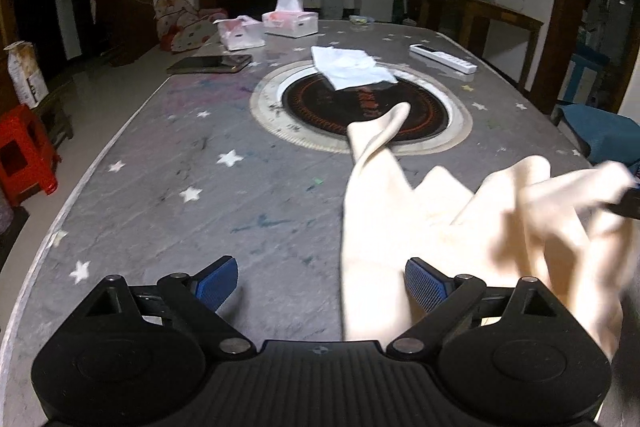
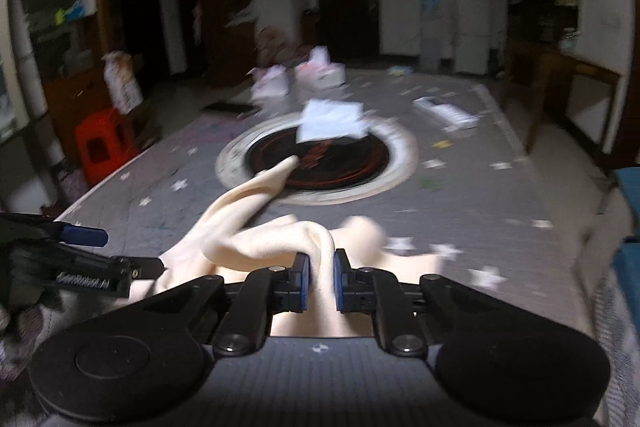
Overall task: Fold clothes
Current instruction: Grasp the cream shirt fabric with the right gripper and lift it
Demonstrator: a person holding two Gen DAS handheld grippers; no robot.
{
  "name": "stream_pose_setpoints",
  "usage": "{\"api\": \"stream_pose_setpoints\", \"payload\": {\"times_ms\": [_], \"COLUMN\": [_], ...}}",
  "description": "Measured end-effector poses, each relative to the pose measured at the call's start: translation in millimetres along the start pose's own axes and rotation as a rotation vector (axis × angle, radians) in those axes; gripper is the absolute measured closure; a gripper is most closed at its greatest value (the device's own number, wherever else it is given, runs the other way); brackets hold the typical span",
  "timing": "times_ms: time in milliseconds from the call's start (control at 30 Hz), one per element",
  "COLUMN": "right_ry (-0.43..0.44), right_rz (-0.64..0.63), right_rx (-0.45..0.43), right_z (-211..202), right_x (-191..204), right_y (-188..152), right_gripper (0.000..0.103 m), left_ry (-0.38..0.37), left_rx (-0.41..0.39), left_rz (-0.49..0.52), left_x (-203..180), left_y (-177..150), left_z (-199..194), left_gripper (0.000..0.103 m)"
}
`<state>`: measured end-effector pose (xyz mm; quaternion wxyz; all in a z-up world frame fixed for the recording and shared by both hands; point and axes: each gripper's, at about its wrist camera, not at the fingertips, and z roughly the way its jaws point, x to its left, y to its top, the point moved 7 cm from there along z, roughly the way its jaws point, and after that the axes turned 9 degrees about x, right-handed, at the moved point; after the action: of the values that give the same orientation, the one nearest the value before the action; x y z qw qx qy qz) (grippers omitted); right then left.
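- Our right gripper [image 2: 321,281] pinches a fold of the cream garment [image 2: 256,239].
- Our left gripper [image 1: 321,283] gapes wide, gripping nothing, above the star-patterned table [image 1: 160,163].

The gray tabletop [image 1: 248,203] with white stars holds a round black cooker [image 1: 320,107] in the middle. At twelve o'clock sit tissue boxes [image 1: 291,23]; a cream cloth [image 1: 384,211] lies at four o'clock.

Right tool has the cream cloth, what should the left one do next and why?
Probably ease the open left tool onto the cloth edge lying between its pads and close. The right tool already pinches a fold, so a second grip would let it be spread.
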<state>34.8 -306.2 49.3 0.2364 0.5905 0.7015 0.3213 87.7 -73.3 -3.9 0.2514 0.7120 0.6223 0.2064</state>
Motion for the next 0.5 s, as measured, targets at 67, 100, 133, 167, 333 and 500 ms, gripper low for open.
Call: {"api": "stream_pose_setpoints", "payload": {"times_ms": [67, 100, 133, 167, 333, 500], "right_ry": [-0.047, -0.071, -0.093, -0.115, -0.196, -0.226], "right_rz": [0.032, 0.049, 0.064, 0.078, 0.16, 0.191], "right_rx": [-0.011, -0.015, -0.013, -0.009, 0.067, 0.1], "right_z": [-19.5, -29.0, -36.7, -43.6, -60.2, -71.3], "right_x": [-17.0, -25.6, -33.1, -40.1, -71.3, -80.8], "right_y": [-10.3, -15.7, -22.6, -30.1, -73.3, -100.4], "right_gripper": [0.092, 0.092, 0.092, 0.092, 0.089, 0.076], "left_ry": [-0.009, -0.011, -0.013, -0.015, -0.04, -0.07], "left_rx": [0.0, 0.001, 0.003, 0.006, 0.006, 0.007], "left_rz": [0.01, 0.016, 0.017, 0.017, -0.012, -0.033], "left_x": [-4.7, -6.7, -7.7, -8.6, -6.7, -4.1], "left_y": [4.9, 7.6, 10.2, 12.9, 30.5, 47.3], "left_z": [5.1, 8.6, 11.7, 14.8, 31.7, 49.6], "left_gripper": [0.01, 0.01, 0.011, 0.011, 0.011, 0.011]}}
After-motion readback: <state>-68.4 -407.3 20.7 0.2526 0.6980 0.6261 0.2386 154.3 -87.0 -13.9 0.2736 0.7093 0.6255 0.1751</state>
